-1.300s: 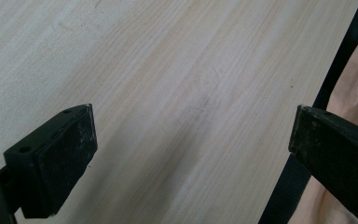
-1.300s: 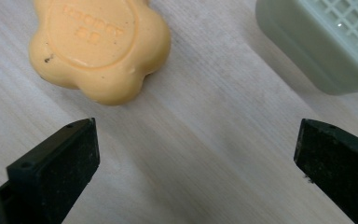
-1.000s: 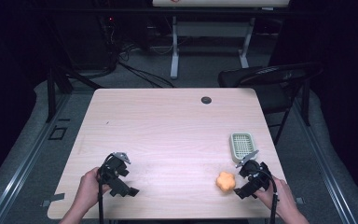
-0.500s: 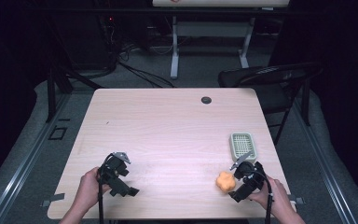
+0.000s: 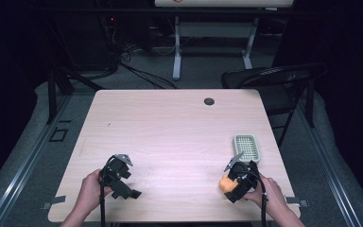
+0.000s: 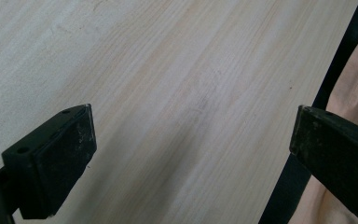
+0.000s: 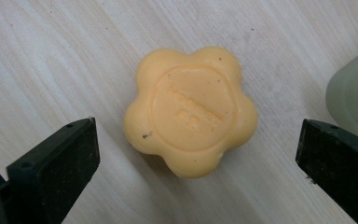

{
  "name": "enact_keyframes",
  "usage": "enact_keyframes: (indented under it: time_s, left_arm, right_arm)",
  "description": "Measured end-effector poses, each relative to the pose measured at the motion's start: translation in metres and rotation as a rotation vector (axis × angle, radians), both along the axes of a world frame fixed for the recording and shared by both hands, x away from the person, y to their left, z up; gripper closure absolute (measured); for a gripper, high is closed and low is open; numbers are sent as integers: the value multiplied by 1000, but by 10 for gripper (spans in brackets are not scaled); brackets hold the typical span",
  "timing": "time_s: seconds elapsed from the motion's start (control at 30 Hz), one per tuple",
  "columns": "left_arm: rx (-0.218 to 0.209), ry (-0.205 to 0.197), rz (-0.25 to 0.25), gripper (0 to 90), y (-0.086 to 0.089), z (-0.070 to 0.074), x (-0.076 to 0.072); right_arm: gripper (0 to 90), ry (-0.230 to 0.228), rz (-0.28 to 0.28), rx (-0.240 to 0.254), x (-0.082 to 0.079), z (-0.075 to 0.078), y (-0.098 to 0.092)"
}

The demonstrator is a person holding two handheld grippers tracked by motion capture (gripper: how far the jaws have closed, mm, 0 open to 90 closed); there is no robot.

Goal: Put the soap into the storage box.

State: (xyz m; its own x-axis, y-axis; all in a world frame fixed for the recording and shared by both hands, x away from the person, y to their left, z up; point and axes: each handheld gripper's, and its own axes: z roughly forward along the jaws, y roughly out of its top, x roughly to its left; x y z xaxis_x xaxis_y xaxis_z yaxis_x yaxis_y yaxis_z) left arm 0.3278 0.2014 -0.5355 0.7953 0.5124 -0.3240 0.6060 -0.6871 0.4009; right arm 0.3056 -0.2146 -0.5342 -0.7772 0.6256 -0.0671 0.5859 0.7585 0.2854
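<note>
Right gripper (image 7: 196,154): jaws wide, nothing held, poised over the soap (image 7: 189,111).
Soap: flower-shaped, orange, flat on the worktop (image 7: 51,56), between the jaws and apart from both.
Dish (image 5: 246,147): pale green, just beyond the right gripper; its edge (image 7: 352,95) sits near the right-hand jaw.
Left gripper (image 6: 191,163): jaws wide, empty, over bare worktop at its near edge.
Risk, slip: the lobed, likely slick soap could squirt out if the jaws close on lobes rather than across flats.
Risk, knock: the right-hand jaw may bump the dish while closing or descending.
</note>
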Motion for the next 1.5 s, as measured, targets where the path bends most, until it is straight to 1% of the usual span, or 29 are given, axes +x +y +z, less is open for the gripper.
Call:
enact_keyframes:
  time_s: [0.03, 0.07, 0.1, 0.13, 0.2, 0.23, 0.33, 0.37, 0.47, 0.5, 0.53, 0.57, 0.6, 0.67, 0.73, 0.77, 0.83, 0.87, 0.93, 1.0, 1.07, 1.17, 1.27, 1.4, 1.5]
  left_arm:
    - [0, 0, 0, 6, 0, 0, 0]
    - [-3, 0, -1, 4, 0, 0, 0]
    - [-9, 0, -1, 1, 1, 0, 0]
    - [-12, -2, 1, 1, 0, 0, 0]
    - [-12, -2, 0, 1, 0, 0, 0]
    - [-13, -2, 1, 1, 1, 0, 0]
    - [-11, 0, 3, 1, 1, 0, 1]
    - [-11, -1, 3, 1, 1, 0, 0]
    - [-14, 0, 1, 1, 1, 0, 0]
    - [-15, 0, 1, 1, 1, 0, 0]
    - [-15, -1, 0, 1, 1, 0, 0]
    - [-16, -1, 1, 1, 1, 0, 0]
    - [-15, -2, 2, 1, 1, 0, 0]
    - [-15, -1, 2, 1, 1, 0, 1]
    - [-15, -3, 1, 1, 1, 0, 0]
    - [-15, -3, 1, 1, 1, 0, 0]
    - [-15, -3, 1, 1, 1, 0, 0]
    - [-15, -3, 1, 1, 1, 0, 0]
    - [-14, -4, 1, 1, 1, 0, 0]
    - [-14, -4, 0, 1, 1, 0, 0]
    - [-13, -4, 0, 1, 1, 0, 0]
    - [-13, -4, 0, 1, 1, 0, 0]
    - [-12, -3, 0, 1, 1, 0, 0]
    - [-9, -2, 1, 1, 1, 0, 0]
    - [-5, -1, -2, 2, 0, 0, 0]
  right_arm:
    - [0, -2, 4, -9, 0, 0, 2]
    - [0, 0, 5, -2, 0, -1, 2]
    - [0, -5, 9, -19, 1, -1, 3]
    - [0, 3, 15, -21, 2, -2, 4]
    - [0, 4, 12, -18, 3, -3, 5]
    - [0, 11, 24, -22, 5, -5, 6]
    - [0, 8, 31, -32, 6, -6, 7]
    - [0, 17, 33, -28, 6, -6, 8]
    - [0, 19, 35, -29, 7, -7, 10]
    - [0, 14, 38, -32, 7, -7, 10]
    - [8, 15, 38, -32, 7, -7, 10]
    - [42, 16, 39, -23, 7, -7, 9]
    - [81, 13, 46, -2, 6, -6, 9]
    - [83, 16, 48, -7, 6, -6, 9]
    - [107, 13, 53, -15, 6, -6, 9]
    - [118, 20, 51, -4, 6, -7, 10]
    - [132, 18, 49, -2, 6, -7, 9]
    - [143, 15, 48, -11, 6, -7, 9]
    - [154, 14, 39, 4, 6, -9, 10]
    - [184, 15, 39, -11, 6, -9, 10]
    - [195, 18, 34, -4, 6, -11, 10]
    - [218, 12, 32, -19, 6, -11, 11]
    - [238, 10, 25, -22, 7, -11, 11]
    - [240, 9, 17, -7, 6, -12, 11]
    - [242, -3, 23, -27, 6, -12, 12]
